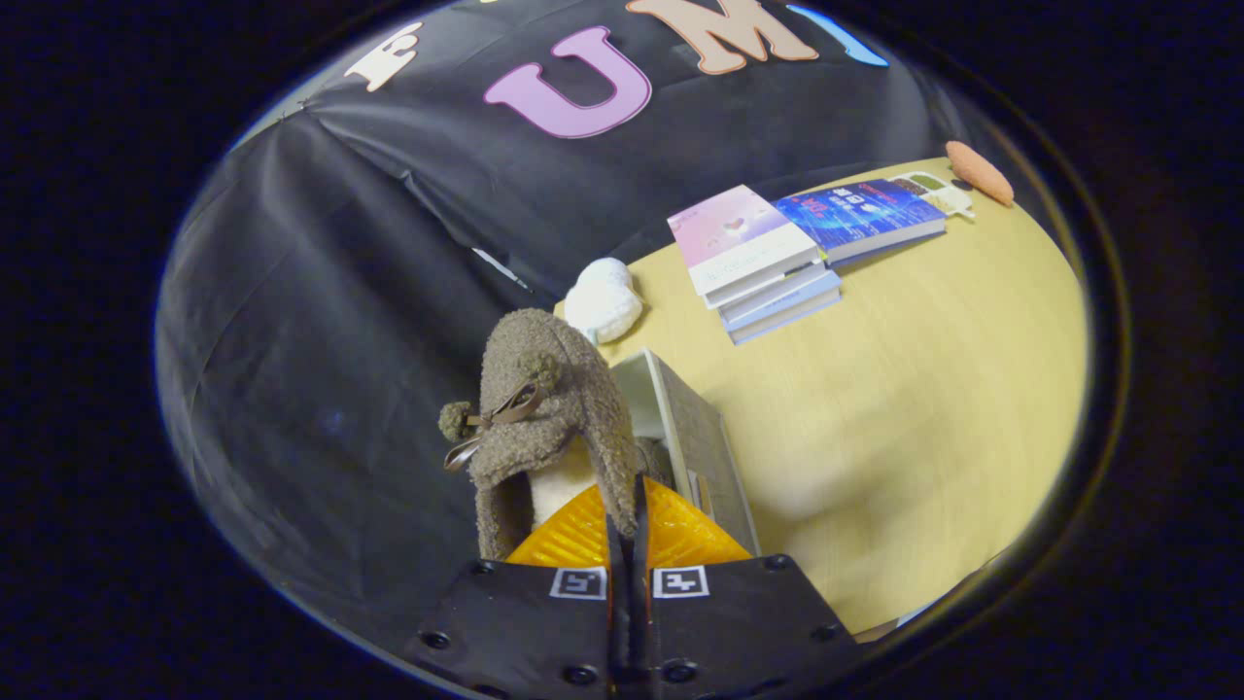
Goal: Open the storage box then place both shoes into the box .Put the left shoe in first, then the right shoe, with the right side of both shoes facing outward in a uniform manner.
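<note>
The gripper (627,530) has a flat black body with round screws along its edges, two small square black-and-white markers side by side, and ribbed fingers (573,535).

Brown fuzzy shoe (554,408), bow and pom-poms on its upper, pale lining showing, hangs toe-up pinched at its collar by the claw (627,520). Storage box (695,437) open just beyond, on the bench (923,389).
</note>
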Motion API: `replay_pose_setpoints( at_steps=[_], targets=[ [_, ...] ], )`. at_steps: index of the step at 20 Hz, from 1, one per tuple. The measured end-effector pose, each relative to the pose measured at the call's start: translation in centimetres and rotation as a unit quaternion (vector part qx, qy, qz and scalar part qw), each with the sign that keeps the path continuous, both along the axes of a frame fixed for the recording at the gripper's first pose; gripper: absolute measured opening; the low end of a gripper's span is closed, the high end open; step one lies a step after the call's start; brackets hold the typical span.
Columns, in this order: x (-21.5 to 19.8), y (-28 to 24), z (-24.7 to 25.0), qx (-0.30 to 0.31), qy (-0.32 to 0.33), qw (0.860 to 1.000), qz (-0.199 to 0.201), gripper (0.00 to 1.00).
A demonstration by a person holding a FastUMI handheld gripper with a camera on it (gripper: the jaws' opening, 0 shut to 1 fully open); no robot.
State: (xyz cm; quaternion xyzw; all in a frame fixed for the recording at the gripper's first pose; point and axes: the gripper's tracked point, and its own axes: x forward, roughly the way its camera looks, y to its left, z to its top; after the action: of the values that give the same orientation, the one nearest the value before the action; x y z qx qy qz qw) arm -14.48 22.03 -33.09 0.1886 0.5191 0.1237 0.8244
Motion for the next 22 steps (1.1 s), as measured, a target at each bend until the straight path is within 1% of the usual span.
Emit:
replay_pose_setpoints(
  at_steps=[8, 14, 18, 22],
  targets=[
    [-2.0, -0.7, -1.6, -0.027, 0.027, 0.999, -0.010, 0.04],
    [-2.0, -0.9, -1.5, -0.032, 0.025, 0.999, -0.016, 0.06],
    [-1.8, -1.3, -1.1, -0.034, 0.017, 0.999, -0.028, 0.11],
    [-1.7, -1.4, -1.0, -0.037, 0.012, 0.999, -0.032, 0.11]
  ],
)
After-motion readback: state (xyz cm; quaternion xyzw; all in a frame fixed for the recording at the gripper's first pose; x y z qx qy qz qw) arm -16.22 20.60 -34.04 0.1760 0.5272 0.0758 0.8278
